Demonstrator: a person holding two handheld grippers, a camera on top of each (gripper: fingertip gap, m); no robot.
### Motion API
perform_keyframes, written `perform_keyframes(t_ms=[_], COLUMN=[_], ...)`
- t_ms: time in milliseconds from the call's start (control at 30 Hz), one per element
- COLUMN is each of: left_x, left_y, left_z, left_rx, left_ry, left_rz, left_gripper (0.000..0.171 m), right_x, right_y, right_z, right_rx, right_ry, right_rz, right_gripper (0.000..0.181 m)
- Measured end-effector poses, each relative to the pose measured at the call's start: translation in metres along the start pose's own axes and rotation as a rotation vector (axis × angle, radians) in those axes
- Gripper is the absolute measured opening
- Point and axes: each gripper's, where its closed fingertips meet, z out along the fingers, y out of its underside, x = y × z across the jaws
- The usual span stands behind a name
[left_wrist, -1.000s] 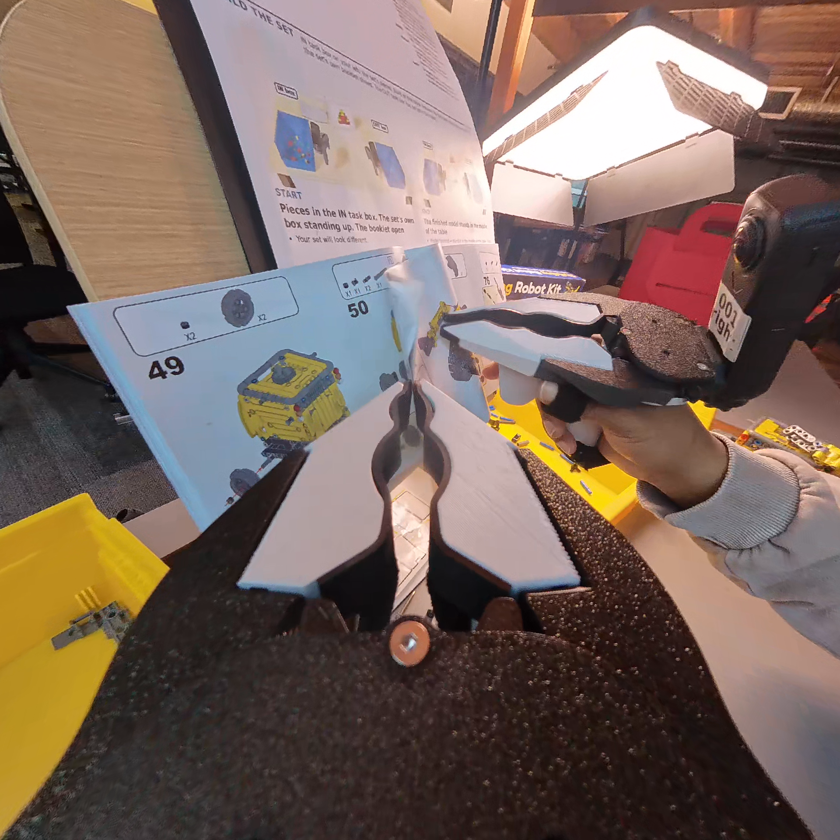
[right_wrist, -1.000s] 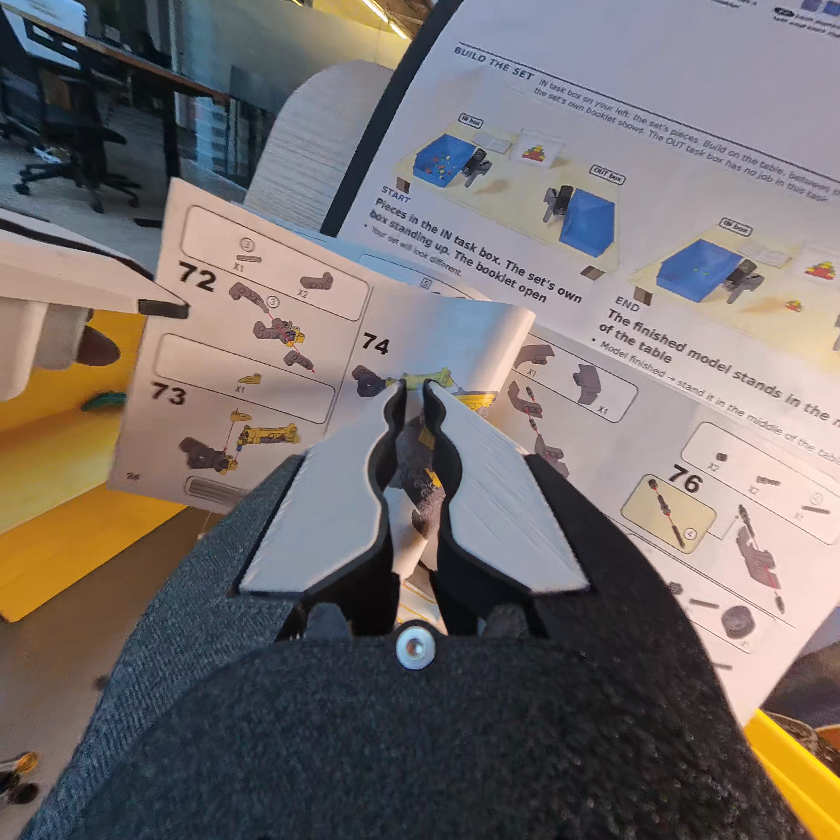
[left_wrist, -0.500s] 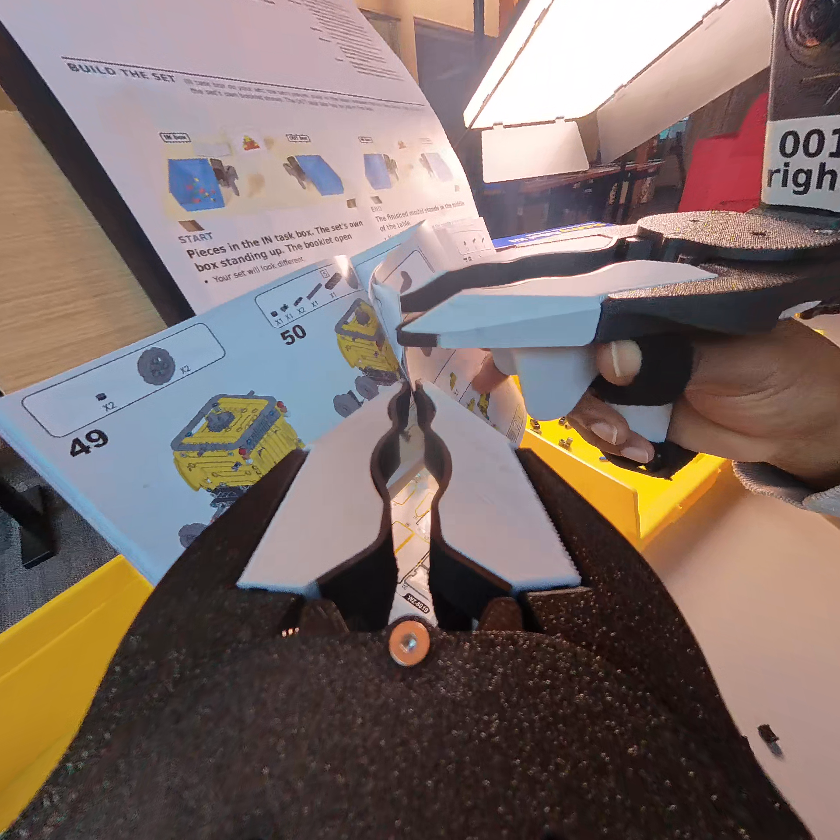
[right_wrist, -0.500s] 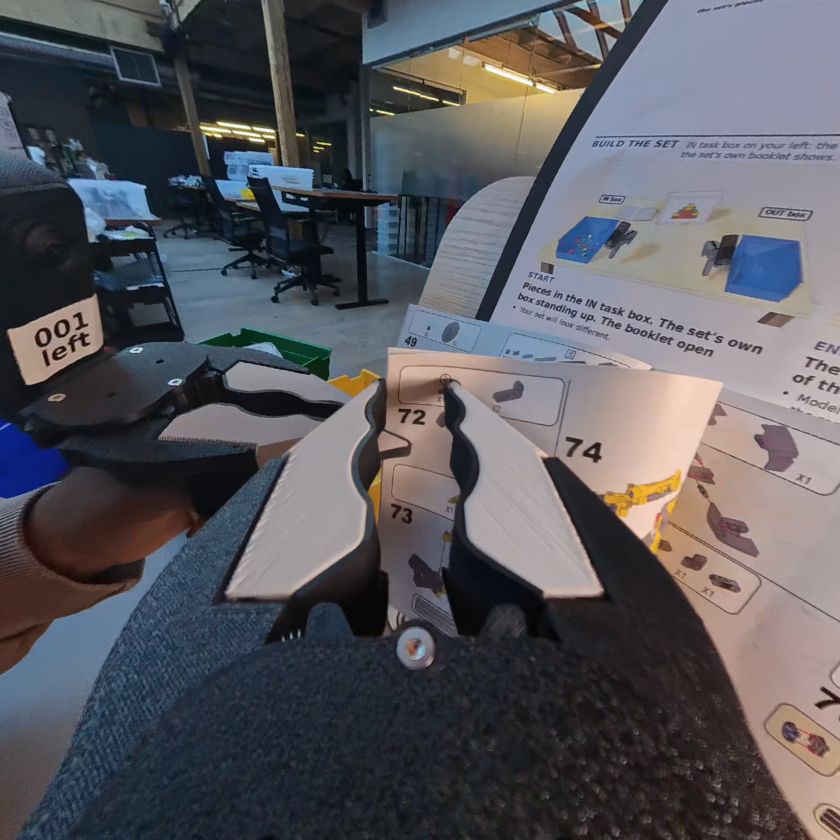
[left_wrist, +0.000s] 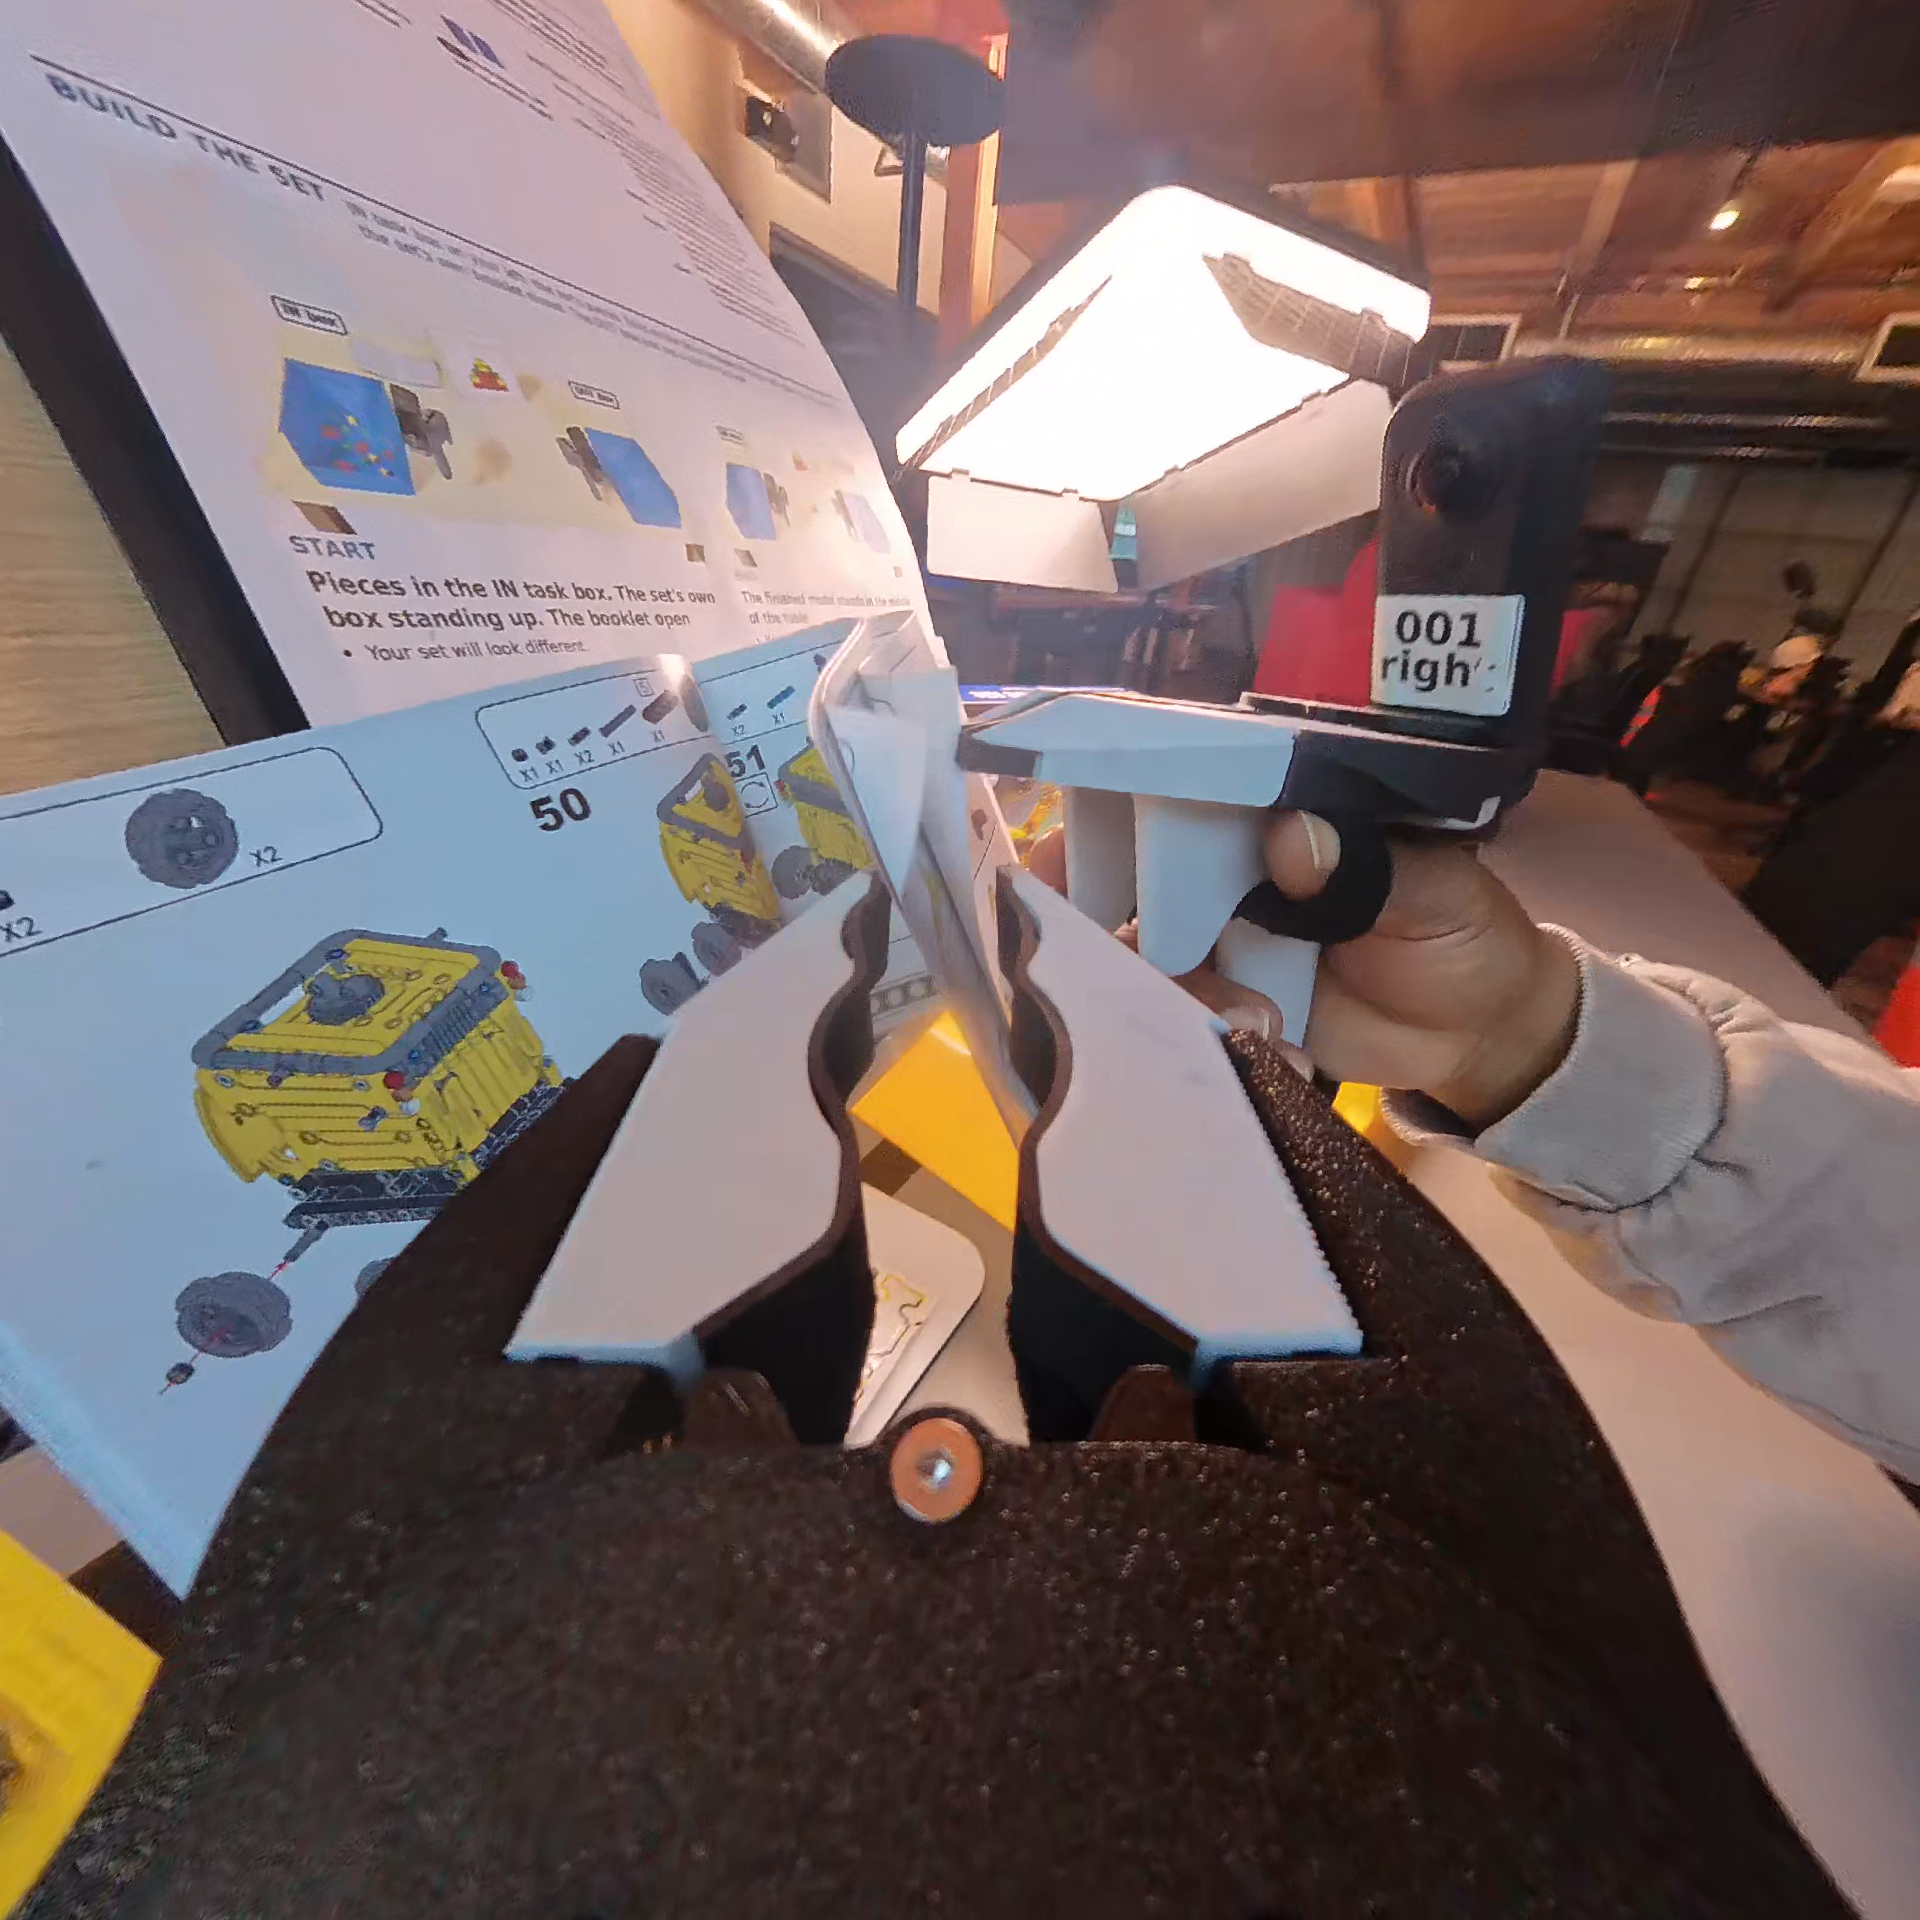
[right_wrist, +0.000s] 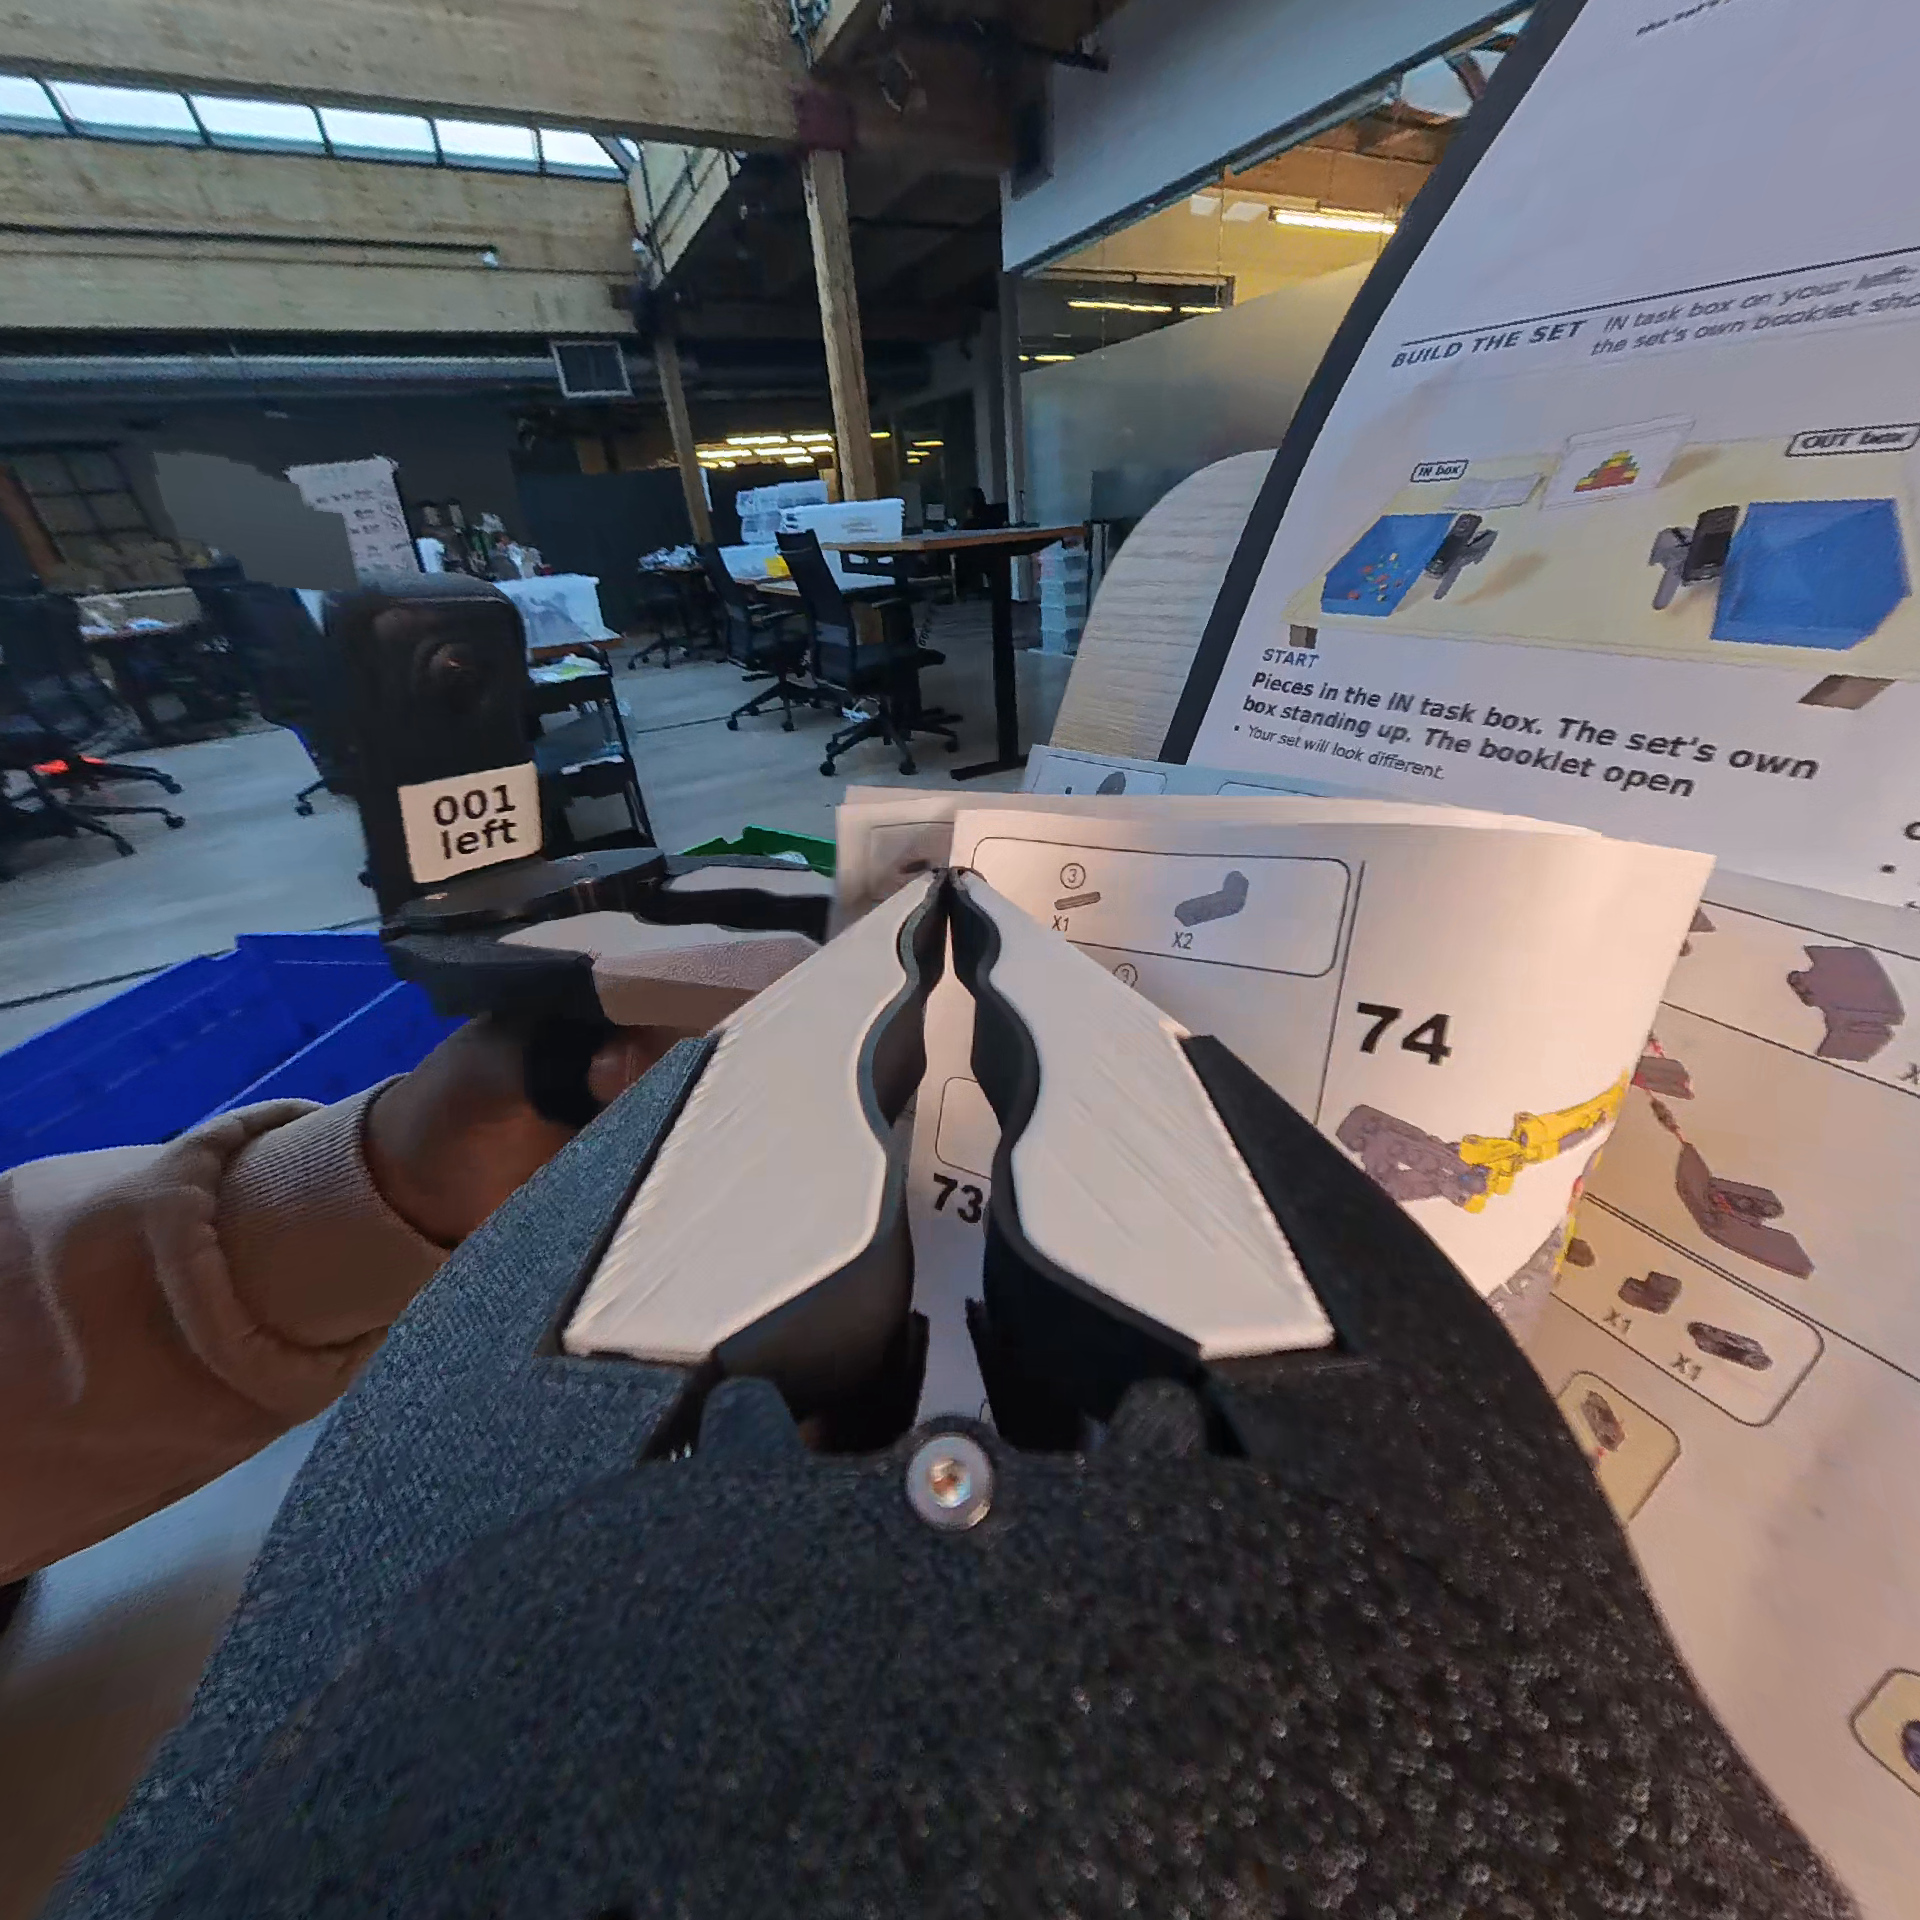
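Evidently two tools work one instruction booklet (left_wrist: 343, 997), which stands open against a large printed poster board (left_wrist: 499, 343). Left of the booklet's lifted pages, the left gripper (left_wrist: 940, 914) has its fingers parted a little, with a bent sheaf of pages (left_wrist: 914, 831) passing loosely between them, not clearly pinched. Right of that sheaf, the right gripper (right_wrist: 948, 883) has its fingers closed tip to tip on the top edge of the curled page (right_wrist: 1299, 987). Turning paper like this goes best, I judge, with a light pinch near the edge and a slow arc, so that the sheet bends without creasing or tearing at the spine. Below the booklet lies a pale counter (left_wrist: 1714, 1558) with a yellow bin (left_wrist: 935, 1112); a lit lamp panel (left_wrist: 1143, 353) hangs right of the poster, and a blue bin (right_wrist: 208, 1029), desks and office chairs (right_wrist: 852, 644) fill the open workshop beyond.
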Motion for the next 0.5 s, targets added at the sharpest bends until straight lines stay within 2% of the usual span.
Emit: perform_keyframes(t_ms=[67,133,233,367,500], left_x=[-0.005,-0.013,-0.029,-0.050,-0.064], left_y=[-0.002,0.000,0.001,-0.006,-0.006], left_z=[-0.001,-0.002,-0.008,-0.024,-0.033], left_rx=[0.012,-0.003,-0.035,-0.046,-0.106], left_ry=[0.007,-0.022,-0.084,-0.139,-0.178], left_rz=[-0.048,-0.065,-0.056,-0.073,-0.028], left_gripper=[0.019,0.001,0.000,0.000,0.001], right_x=[0.001,0.002,0.012,0.050,0.102], right_y=[-0.002,-0.003,-0.004,-0.009,-0.011], right_z=[-0.003,-0.007,-0.021,-0.059,-0.102], right_rx=[0.010,0.015,0.002,-0.034,-0.108], right_ry=[-0.019,-0.021,0.012,0.153,0.369], right_rz=[0.024,0.020,-0.025,-0.120,-0.267], right_gripper=[0.000,0.000,0.000,0.000,0.000])
